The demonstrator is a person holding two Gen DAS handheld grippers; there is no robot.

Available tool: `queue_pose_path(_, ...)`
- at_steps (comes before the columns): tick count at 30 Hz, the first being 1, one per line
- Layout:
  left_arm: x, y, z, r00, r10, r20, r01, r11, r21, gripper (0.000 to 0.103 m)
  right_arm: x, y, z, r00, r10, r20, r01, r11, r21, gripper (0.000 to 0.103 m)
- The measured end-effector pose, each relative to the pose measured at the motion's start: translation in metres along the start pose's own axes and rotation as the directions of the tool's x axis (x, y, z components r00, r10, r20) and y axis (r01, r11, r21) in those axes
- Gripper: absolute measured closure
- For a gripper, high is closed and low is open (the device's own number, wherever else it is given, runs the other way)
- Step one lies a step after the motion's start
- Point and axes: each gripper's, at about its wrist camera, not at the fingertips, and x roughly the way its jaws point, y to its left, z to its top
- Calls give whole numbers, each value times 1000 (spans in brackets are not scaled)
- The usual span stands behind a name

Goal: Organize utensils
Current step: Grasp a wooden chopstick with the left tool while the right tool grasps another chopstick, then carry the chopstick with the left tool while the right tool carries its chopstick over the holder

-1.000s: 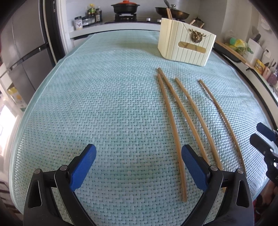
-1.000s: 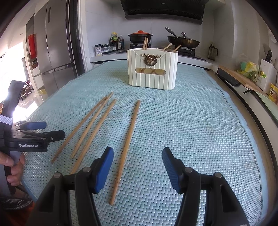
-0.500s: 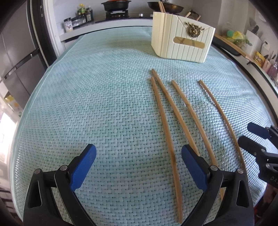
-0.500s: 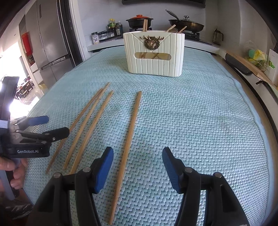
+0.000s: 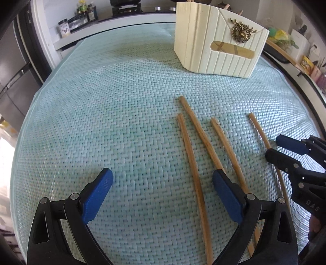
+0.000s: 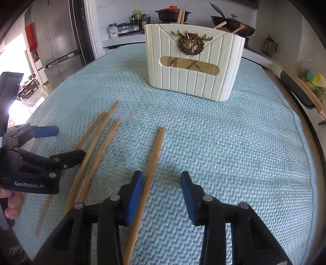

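Observation:
Several wooden chopsticks lie on the teal woven mat (image 5: 101, 102) in front of a cream utensil holder (image 5: 203, 40), which holds more utensils. My left gripper (image 5: 163, 183) is open low over the mat. The leftmost chopstick (image 5: 191, 173) runs between its fingers, close to the right one. My right gripper (image 6: 162, 177) is closing, with the separate chopstick (image 6: 156, 146) between its jaws beside the left finger (image 6: 134, 193); the pads do not press on it. The other three chopsticks (image 6: 101, 138) lie to its left. Each gripper shows in the other's view: right gripper (image 5: 273, 146), left gripper (image 6: 70, 141).
The holder (image 6: 193, 77) stands at the mat's far side. Behind it are a stove with a pot (image 6: 173, 14) and a pan (image 6: 234, 22), and spice jars. A fridge (image 6: 57, 40) is on the left. A hand (image 6: 10, 203) grips the left tool.
Both grippers have moved forward along the chopsticks towards the holder, which looks larger. The right jaws have narrowed around the separate chopstick. The left jaws keep the same width.

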Motion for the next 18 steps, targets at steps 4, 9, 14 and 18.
queue_pose_path(4, 3, -3, 13, 1000, -11, 2, 11, 1000, 14, 25, 16, 1, 19, 1000, 16, -24, -16, 1000, -11, 80)
queue_pose_path(9, 2, -15, 20, 997, -69, 19, 68, 996, 53, 81, 24, 8, 32, 999, 34, -23, -34, 999, -22, 96)
queue_pose_path(14, 0, -14, 17, 991, -128, 27, 128, 991, 26, 99, 22, -2, 35, 996, 90, -7, -89, 994, 59, 96)
queue_pose_path(18, -21, -6, 9, 985, -155, 80, 156, 988, -4, 100, -4, -14, 30, 989, 137, 59, -143, 984, 110, 96)
